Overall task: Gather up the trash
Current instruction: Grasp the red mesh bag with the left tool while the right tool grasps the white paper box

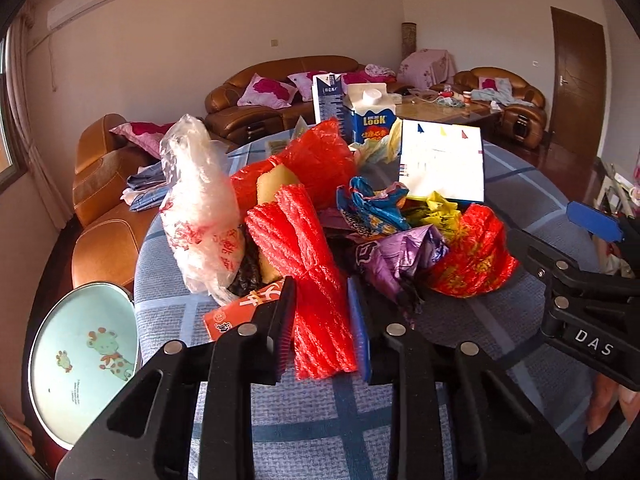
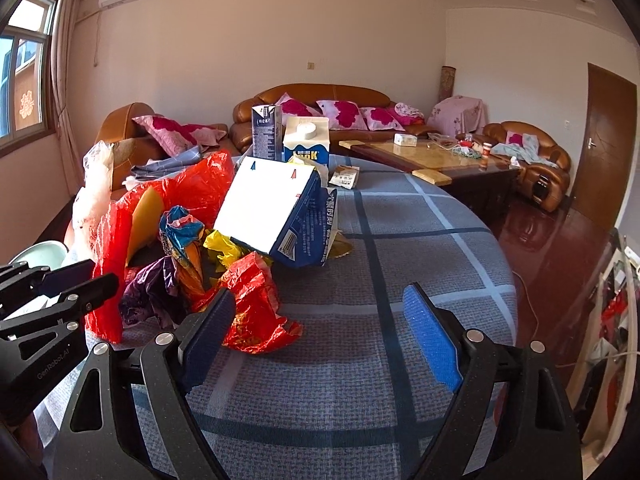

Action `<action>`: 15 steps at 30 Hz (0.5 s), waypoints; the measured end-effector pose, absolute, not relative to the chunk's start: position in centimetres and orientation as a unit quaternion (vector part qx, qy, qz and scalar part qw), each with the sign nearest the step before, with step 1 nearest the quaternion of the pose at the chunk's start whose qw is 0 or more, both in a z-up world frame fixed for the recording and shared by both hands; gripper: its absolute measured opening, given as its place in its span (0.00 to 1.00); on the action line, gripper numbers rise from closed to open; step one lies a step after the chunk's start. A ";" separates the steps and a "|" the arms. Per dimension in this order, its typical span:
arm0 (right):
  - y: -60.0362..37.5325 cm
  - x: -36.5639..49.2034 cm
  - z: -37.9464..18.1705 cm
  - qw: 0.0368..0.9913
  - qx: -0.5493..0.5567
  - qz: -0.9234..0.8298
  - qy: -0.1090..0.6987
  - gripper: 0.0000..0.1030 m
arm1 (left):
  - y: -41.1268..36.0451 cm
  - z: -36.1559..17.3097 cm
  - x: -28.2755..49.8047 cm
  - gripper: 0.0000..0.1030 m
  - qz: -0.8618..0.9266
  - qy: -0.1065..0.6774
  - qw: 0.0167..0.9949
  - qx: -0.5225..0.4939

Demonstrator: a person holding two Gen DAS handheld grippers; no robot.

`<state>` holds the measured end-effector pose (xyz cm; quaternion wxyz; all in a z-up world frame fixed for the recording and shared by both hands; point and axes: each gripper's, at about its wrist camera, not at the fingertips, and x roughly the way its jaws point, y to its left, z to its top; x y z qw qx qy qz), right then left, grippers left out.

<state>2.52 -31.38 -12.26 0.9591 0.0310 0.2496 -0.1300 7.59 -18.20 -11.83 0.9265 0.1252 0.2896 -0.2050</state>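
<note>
Left hand-held gripper point(image 1: 322, 320) tight on red netting point(image 1: 308, 264)

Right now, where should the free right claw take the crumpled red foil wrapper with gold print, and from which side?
Take the crumpled red foil wrapper with gold print at its flat tail trailing onto the blue checked tablecloth. Come from the open right side: the pile crowds its left. The right claw stands open and empty beside it.

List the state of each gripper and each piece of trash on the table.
left gripper: shut on red foam net
right gripper: open, empty
LOOK carton: upright, capped
white-faced box: tilted on pile
clear plastic bag: crumpled
red wrapper: crumpled
</note>
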 end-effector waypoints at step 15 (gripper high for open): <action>-30.3 6.2 -8.7 0.962 0.031 -0.156 0.222 0.89 | -13.2 -7.5 8.1 0.17 -0.147 0.229 0.955 0.114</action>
